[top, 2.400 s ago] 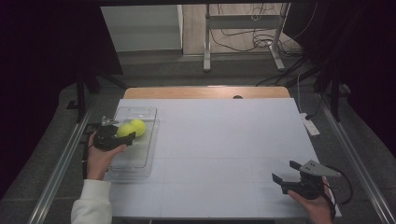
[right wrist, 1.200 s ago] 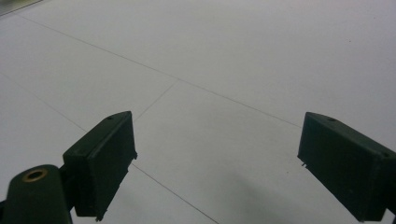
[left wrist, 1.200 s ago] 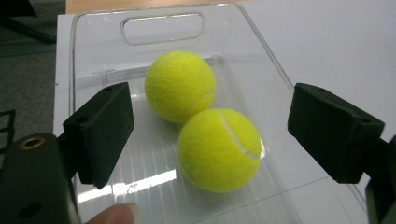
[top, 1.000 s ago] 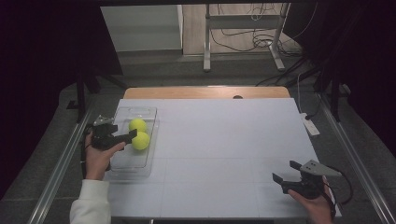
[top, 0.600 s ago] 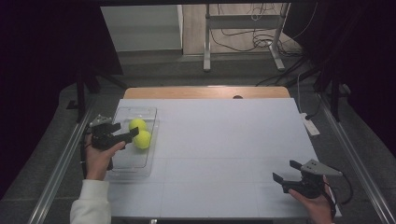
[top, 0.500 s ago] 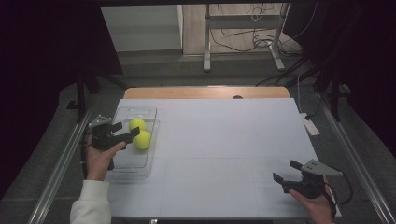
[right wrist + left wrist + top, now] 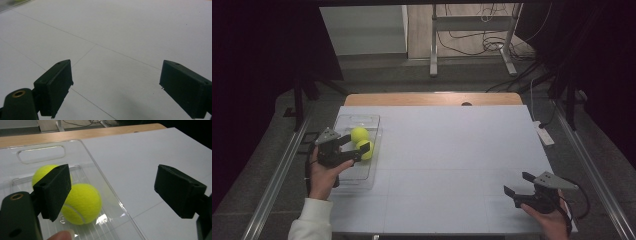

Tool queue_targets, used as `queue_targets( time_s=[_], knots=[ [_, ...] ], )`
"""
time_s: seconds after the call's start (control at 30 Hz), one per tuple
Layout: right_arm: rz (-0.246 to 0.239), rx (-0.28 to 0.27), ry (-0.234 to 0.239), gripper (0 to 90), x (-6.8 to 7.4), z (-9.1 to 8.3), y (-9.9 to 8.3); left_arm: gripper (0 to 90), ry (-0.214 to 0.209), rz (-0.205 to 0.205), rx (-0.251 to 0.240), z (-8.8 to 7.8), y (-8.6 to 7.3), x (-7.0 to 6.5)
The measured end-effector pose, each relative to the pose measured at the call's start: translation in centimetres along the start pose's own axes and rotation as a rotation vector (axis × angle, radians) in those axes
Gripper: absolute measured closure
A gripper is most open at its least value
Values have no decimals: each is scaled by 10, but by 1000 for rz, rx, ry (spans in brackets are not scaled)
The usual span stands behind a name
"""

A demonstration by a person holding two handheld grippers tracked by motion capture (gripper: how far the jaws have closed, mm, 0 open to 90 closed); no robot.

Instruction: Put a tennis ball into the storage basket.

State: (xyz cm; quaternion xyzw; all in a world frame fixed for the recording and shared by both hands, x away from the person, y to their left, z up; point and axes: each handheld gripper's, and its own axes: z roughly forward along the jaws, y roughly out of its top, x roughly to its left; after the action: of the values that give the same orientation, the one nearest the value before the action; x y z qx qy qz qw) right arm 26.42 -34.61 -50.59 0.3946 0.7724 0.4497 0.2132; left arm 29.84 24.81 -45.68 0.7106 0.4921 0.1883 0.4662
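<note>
1. Left claw (image 7: pixel 112 192): the jaws have just been opening and stand wide, holding nothing.
2. The near ball (image 7: pixel 81 203) lies just beyond its left jaw, inside the clear tray (image 7: pixel 130 222), touching the far ball (image 7: pixel 43 173).
3. Back the claw straight off; avoid nudging either ball.
4. Right claw (image 7: pixel 113 87): agape, empty, over the bare table (image 7: pixel 125 30).

Fuzzy felt tennis balls (image 7: pixel 81 203) in a glossy clear plastic tray (image 7: pixel 107 182).

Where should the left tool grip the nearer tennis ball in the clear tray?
Grip the nearer tennis ball across its widest middle, coming from above. The clear tray has raised walls blocking a level approach, and the second ball sits close behind, so place the pads on the two free sides.
</note>
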Motion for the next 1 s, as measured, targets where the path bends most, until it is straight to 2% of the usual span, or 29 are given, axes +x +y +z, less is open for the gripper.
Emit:
queue_targets(
  time_s=[0.7,1.0],
  knots=[
    [-1,1,7,112,0,0,0,136,-87,38,21,-4,-32,-31],
    [-3,1,15,113,0,0,0,133,-87,57,42,-3,-45,-36]
  ],
)
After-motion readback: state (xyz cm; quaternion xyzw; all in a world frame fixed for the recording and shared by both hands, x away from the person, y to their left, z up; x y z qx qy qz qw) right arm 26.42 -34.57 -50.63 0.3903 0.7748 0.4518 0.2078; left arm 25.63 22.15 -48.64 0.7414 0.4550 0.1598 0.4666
